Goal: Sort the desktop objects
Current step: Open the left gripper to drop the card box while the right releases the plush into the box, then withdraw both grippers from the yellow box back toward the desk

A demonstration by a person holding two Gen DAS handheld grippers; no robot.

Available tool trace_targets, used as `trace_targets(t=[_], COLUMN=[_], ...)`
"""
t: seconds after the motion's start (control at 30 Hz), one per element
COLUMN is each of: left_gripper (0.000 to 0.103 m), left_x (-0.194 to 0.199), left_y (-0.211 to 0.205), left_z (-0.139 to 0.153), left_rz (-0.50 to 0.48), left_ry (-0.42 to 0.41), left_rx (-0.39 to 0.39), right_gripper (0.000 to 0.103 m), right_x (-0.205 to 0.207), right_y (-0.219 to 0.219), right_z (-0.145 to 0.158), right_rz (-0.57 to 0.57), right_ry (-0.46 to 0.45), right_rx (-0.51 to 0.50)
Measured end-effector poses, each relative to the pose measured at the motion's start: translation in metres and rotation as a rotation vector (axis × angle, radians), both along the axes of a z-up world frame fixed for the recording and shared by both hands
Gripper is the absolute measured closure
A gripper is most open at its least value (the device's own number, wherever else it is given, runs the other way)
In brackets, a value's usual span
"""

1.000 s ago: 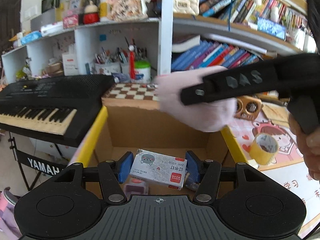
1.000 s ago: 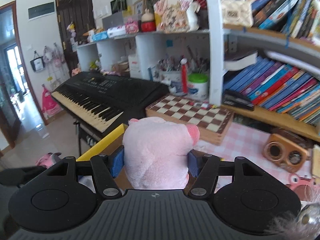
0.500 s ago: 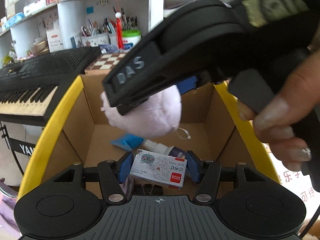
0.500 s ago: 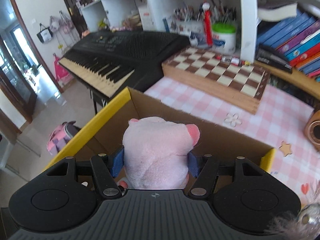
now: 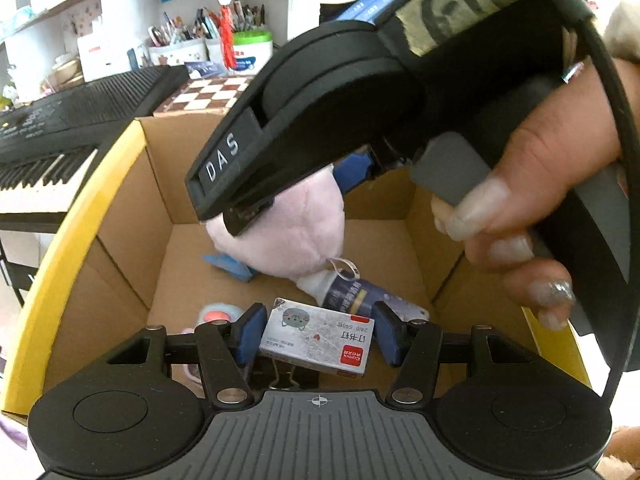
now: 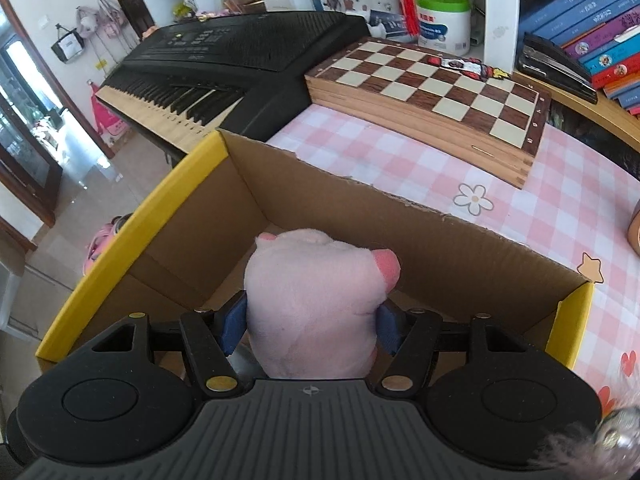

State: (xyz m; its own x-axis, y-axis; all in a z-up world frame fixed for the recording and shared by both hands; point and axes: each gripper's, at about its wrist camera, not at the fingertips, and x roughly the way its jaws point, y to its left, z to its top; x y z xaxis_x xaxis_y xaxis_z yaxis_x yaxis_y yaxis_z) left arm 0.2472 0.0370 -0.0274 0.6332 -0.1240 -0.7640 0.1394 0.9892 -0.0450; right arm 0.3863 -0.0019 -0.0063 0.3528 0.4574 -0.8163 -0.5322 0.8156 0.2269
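A: Well, how far along is the sorting?

B: The pink plush pig (image 6: 316,300) hangs inside the cardboard box (image 6: 360,216), the right gripper (image 6: 312,326) loosening its jaws around it. Nearer, the left gripper (image 5: 318,338) clamps a staple box (image 5: 316,336) over the same carton.

A: And already in?

B: A glue bottle (image 5: 344,290) and small bits lie on the floor; both loads remain.

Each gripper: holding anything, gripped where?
Left gripper: staple box, by its short ends. Right gripper: pink plush pig, by its sides, jaws opening over the cardboard box.
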Motion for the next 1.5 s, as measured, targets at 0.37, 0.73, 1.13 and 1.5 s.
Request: trace_targets(t=[0.37, 0.73, 1.13, 1.5], left_gripper=[0.043, 0.033, 0.027, 0.020], left_x=[-0.005, -0.026, -0.066, -0.107], left_y=[0.006, 0.012, 0.018, 0.041], left_z=[0.004, 0.034, 0.056, 0.063], left_rz=[0.014, 0.027, 0.012, 0.049], left_ry=[-0.038, -0.136, -0.216, -0.256], left_rx=[-0.021, -0.036, -0.048, -0.039], right_gripper=[0.029, 0.019, 0.016, 0.016], right_x=[-0.002, -0.037, -0.092, -0.151], right_y=[-0.004, -0.025, -0.052, -0.065], right_z=[0.000, 0.040, 0.075, 0.084], right_rz=[-0.035, -0.061, -0.108, -0.225], right_ry=[-0.032, -0.149, -0.283, -0.402], right_rx=[-0.016, 0.026, 0.016, 0.001])
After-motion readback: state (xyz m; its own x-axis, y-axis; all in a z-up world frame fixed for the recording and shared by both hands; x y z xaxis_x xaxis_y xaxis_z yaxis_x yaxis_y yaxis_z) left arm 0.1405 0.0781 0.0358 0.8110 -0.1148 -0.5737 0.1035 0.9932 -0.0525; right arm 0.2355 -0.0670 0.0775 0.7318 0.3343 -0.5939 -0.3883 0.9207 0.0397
